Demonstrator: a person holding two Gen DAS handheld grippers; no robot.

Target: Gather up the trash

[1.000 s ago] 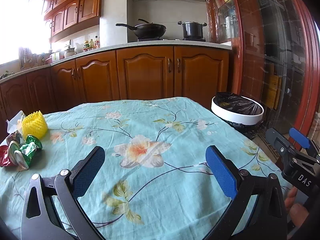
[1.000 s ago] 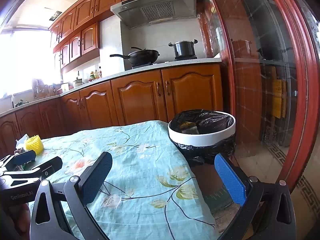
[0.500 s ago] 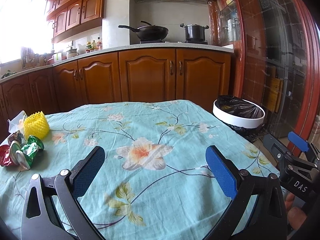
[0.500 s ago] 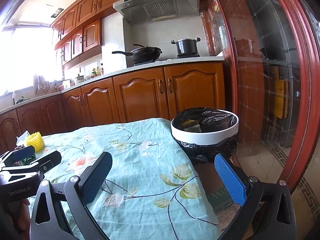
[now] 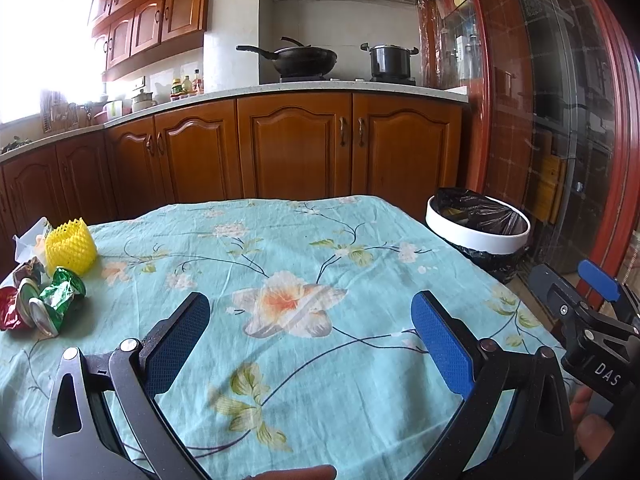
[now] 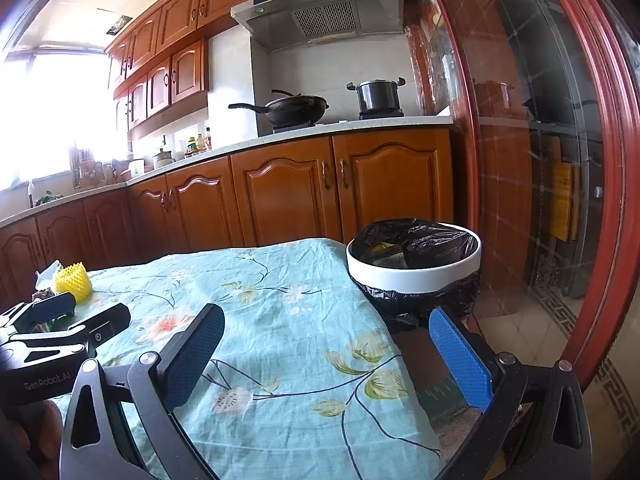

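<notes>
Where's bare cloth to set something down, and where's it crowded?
Free: the tablecloth from the yellow foam net across to the edge by the trash bin, ahead of the open left claw. Crowded: the far-left corner, where the net, crumpled wrappers and white paper cluster.

Wrappers and a foam net lay at the bench's left edge. The bin stood off its far right corner, before the cabinets.

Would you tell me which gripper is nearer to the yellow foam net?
Left. The left gripper hovers over the table just right of the yellow foam net; the right gripper is farther, near the bin.
</notes>
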